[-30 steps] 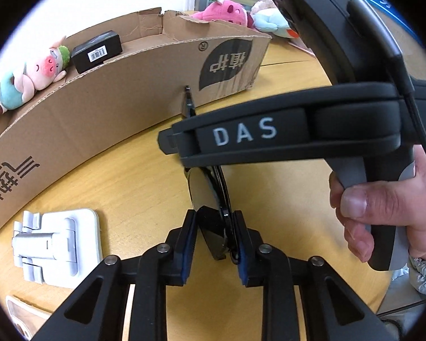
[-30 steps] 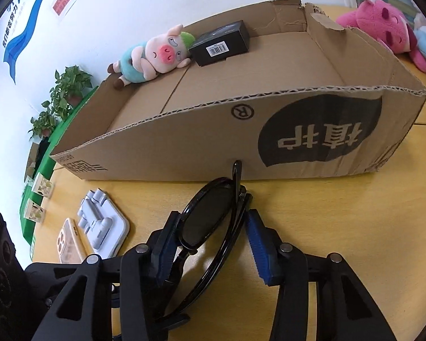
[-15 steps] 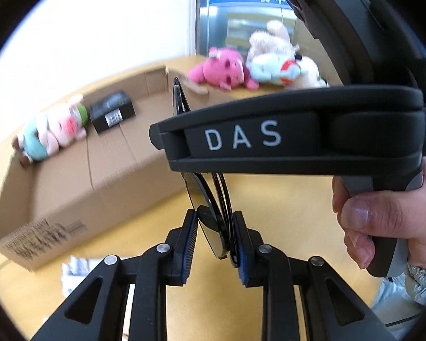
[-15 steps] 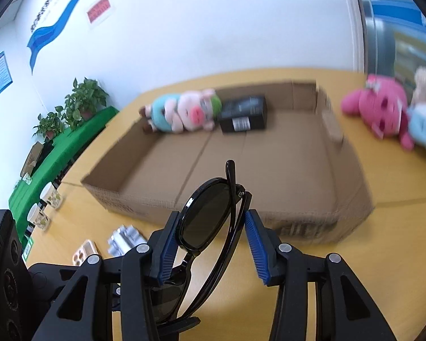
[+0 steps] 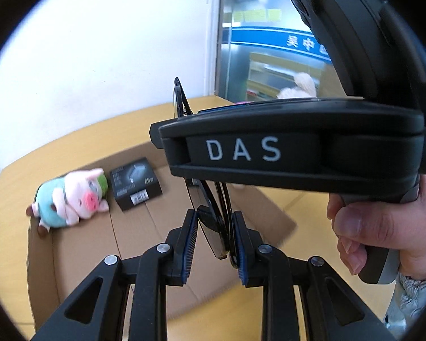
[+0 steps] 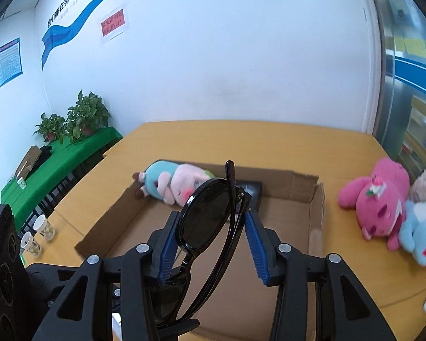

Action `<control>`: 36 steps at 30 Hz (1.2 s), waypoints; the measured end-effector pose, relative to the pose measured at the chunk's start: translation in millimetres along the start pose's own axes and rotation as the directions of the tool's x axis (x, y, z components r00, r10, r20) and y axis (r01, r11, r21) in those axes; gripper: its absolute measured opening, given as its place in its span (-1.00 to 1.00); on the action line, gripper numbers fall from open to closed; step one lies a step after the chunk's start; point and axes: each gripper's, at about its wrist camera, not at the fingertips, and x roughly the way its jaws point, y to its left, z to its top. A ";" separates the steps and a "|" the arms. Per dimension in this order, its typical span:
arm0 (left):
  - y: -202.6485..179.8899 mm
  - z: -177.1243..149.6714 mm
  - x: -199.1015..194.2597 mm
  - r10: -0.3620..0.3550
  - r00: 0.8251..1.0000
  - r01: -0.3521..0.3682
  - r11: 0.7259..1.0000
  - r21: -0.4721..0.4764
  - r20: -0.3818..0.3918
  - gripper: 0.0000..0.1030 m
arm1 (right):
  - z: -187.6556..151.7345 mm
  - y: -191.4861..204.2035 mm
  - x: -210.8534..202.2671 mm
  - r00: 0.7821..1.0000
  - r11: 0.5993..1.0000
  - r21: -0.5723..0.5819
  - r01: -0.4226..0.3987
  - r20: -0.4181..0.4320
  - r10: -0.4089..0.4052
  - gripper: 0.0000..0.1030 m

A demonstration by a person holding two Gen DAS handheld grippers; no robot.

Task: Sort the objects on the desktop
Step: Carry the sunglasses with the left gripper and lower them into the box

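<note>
Both tongs, left (image 5: 213, 237) and right (image 6: 210, 244), pinch the folded sunglasses (image 6: 204, 221), long axis spanning them, above the cardboard box (image 6: 315, 199) near the counter's (image 6: 241, 139) far edge.

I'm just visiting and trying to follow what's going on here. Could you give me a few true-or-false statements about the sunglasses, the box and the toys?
1. Both grippers hold the sunglasses. True: the left gripper and right gripper are both clamped on them.
2. The cardboard box is empty. False: a pig plush and a black box lie in it.
3. The pink plush lies inside the box. False: it lies on the table beside it.
4. The sunglasses are folded. True.
</note>
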 end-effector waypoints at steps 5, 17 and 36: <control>19.9 39.3 26.2 0.000 1.000 0.000 0.999 -0.036 -0.009 -0.55 | 46.8 -21.7 31.0 1.000 1.000 -0.005 0.005 -0.031 -0.005 -0.15; 66.6 65.1 158.7 -0.051 0.979 0.021 0.988 -0.155 -0.197 -0.55 | 74.1 -100.1 166.6 0.968 0.999 0.051 -0.017 -0.248 0.029 -0.19; 91.1 23.8 279.2 -0.175 0.885 0.002 0.928 -0.373 -0.431 -0.51 | 1.8 -185.5 288.8 0.858 0.983 0.174 0.053 -0.512 0.045 -0.25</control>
